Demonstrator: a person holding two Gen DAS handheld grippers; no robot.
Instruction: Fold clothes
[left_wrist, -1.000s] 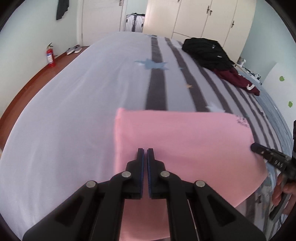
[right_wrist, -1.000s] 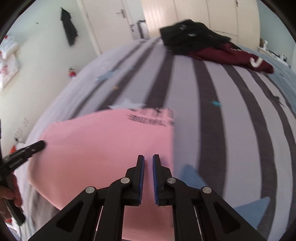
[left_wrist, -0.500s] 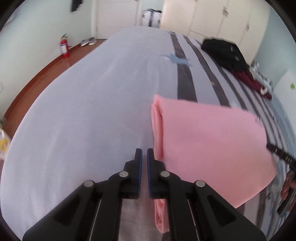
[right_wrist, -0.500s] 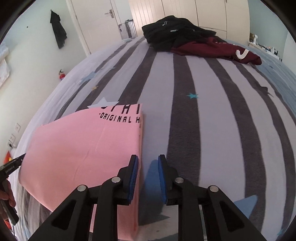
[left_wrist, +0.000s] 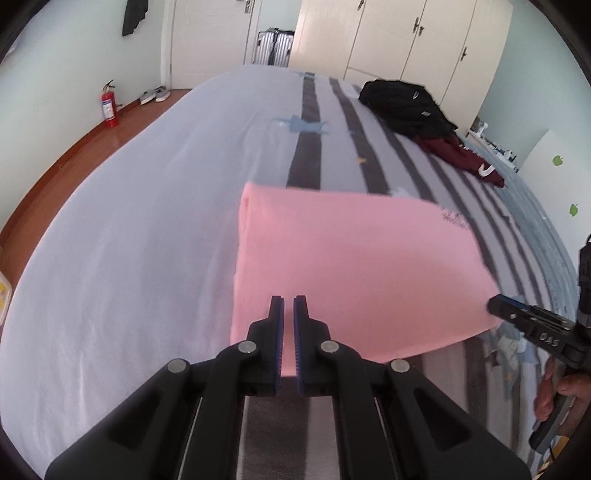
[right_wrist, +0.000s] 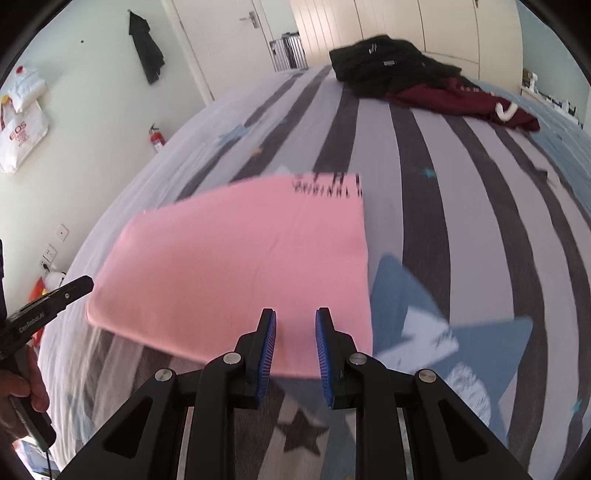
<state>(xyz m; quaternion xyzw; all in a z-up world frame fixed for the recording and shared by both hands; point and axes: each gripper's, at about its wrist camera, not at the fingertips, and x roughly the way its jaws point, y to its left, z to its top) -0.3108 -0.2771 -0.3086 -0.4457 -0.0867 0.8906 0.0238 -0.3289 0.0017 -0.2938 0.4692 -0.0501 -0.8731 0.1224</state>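
A folded pink garment (left_wrist: 351, 266) lies flat on the striped bed (left_wrist: 147, 221); it also shows in the right wrist view (right_wrist: 240, 266), with black print at its far right corner. My left gripper (left_wrist: 289, 306) hovers over its near edge, jaws almost together with a thin gap, holding nothing. My right gripper (right_wrist: 295, 321) is open over the garment's near right corner, empty. Each gripper shows at the edge of the other's view: the right one (left_wrist: 532, 325) and the left one (right_wrist: 55, 299).
A black garment (left_wrist: 402, 103) and a maroon garment (left_wrist: 461, 158) lie at the far end of the bed. A red fire extinguisher (left_wrist: 109, 107) stands on the wooden floor at left. Wardrobe doors (left_wrist: 406, 40) line the far wall.
The left gripper swung left off the garment, then back over its near edge. The right gripper opened wider and moved back over the garment's near right corner.
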